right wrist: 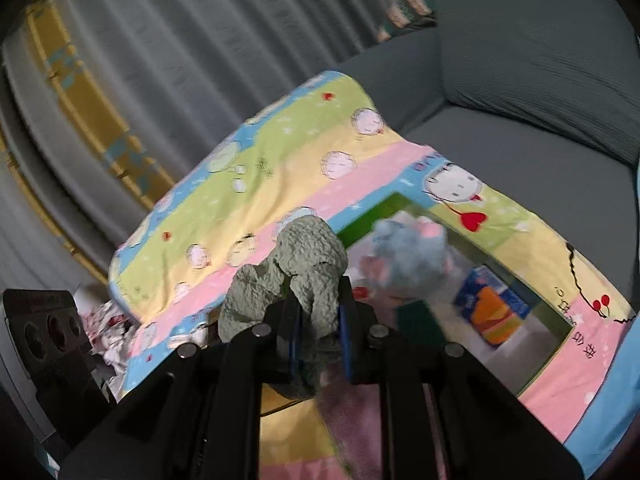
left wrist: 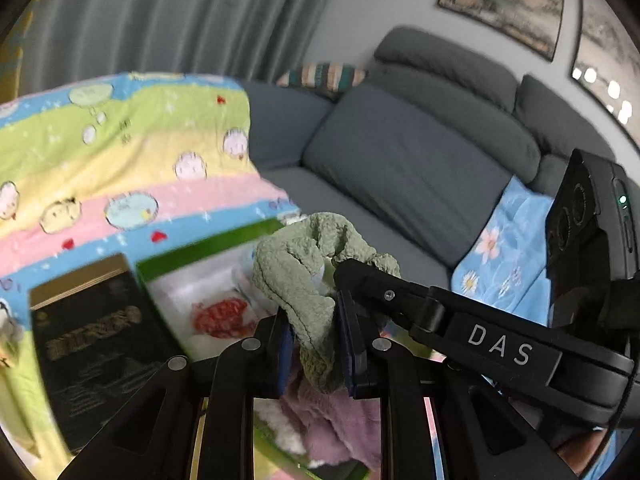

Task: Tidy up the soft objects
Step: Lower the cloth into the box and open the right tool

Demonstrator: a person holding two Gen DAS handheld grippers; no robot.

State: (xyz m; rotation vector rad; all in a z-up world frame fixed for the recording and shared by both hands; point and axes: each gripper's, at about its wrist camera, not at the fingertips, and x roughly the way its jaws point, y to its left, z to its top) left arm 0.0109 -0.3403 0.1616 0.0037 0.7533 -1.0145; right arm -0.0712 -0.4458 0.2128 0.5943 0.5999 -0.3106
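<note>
Both grippers, left gripper (left wrist: 316,344) and right gripper (right wrist: 320,344), clench one green fuzzy cloth (left wrist: 304,272) whose thin pinched folds could slip free between the jaws.

Two close wrist views, shared green sock (left wrist: 304,276)

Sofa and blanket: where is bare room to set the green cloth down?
Free: the grey sofa seat between the striped blanket and the blue floral cloth; also the blanket's far end. Crowded: the green-rimmed box of soft things and the black book.
</note>
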